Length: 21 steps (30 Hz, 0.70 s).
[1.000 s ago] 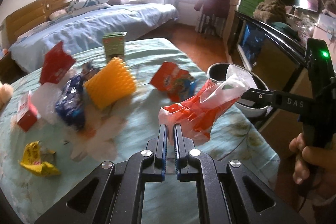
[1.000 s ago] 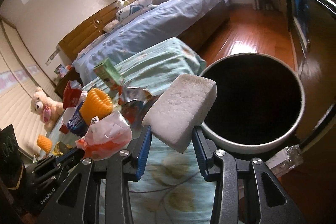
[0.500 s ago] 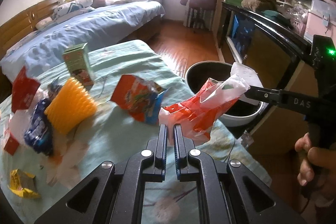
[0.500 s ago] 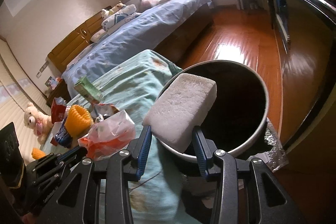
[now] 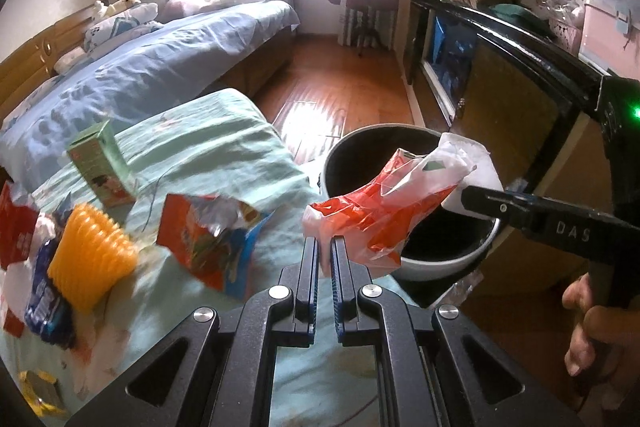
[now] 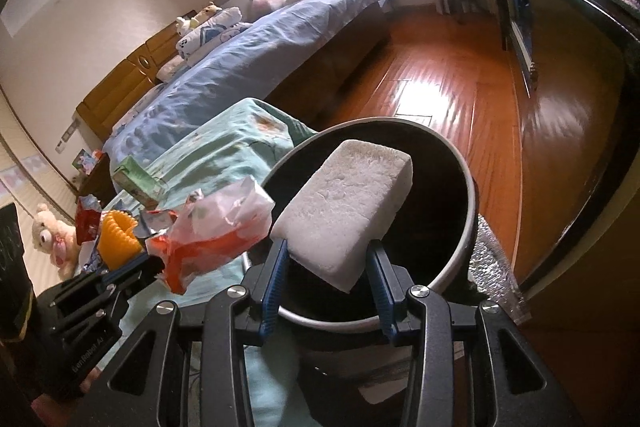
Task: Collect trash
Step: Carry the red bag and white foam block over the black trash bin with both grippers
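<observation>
My left gripper (image 5: 325, 245) is shut on a crumpled red and clear plastic bag (image 5: 384, 211), which hangs at the near rim of the round black bin (image 5: 452, 263). The same bag (image 6: 216, 231) shows left of the bin (image 6: 468, 223) in the right wrist view, held by the left gripper (image 6: 154, 265). My right gripper (image 6: 326, 251) is shut on a white foam block (image 6: 348, 215), held over the bin's dark opening. From the left wrist view the right gripper (image 5: 464, 197) reaches in from the right, a hand (image 5: 596, 331) on its handle.
On the green-covered table (image 5: 240, 155) lie a torn red snack bag (image 5: 208, 239), a yellow ribbed cup (image 5: 90, 261), a green carton (image 5: 102, 163), a blue wrapper (image 5: 44, 291) and a yellow wrapper (image 5: 38, 393). A blue bed (image 5: 140, 75) stands behind, a dark cabinet (image 5: 520, 83) at right.
Both grippers moved right toward the bin, each keeping its load. The foam block now sits over the bin's opening and the plastic bag has reached its rim. The table items slid left in view.
</observation>
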### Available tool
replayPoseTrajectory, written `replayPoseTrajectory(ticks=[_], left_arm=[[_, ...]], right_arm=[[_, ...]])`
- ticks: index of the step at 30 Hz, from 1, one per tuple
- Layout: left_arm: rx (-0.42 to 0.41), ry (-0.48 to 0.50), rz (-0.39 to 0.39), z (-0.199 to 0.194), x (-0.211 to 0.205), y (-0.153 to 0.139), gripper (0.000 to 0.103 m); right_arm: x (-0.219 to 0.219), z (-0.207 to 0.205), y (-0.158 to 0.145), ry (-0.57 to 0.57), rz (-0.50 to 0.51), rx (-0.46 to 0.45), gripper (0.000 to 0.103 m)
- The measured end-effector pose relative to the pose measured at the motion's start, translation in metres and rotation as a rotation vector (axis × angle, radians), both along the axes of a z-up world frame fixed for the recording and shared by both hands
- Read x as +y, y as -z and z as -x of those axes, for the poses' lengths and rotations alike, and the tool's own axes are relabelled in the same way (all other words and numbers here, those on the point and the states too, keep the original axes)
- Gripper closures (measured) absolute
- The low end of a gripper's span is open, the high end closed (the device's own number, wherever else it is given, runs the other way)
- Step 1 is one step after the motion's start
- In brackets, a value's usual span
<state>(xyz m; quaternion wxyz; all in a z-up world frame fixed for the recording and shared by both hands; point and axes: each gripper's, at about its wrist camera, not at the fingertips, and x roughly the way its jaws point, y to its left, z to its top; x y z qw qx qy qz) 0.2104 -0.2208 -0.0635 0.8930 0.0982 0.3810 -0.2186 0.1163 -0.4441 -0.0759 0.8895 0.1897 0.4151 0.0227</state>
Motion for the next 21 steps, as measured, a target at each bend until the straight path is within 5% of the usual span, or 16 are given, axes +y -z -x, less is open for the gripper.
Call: replayPoseTrajectory(ticks=[21], left_arm=[[0.03,0.027,-0.054,-0.034,-0.051,0.01,0.098]], right_arm=[[-0.026,-0.019,0.011,0.023,-0.002,0.028,0.062]])
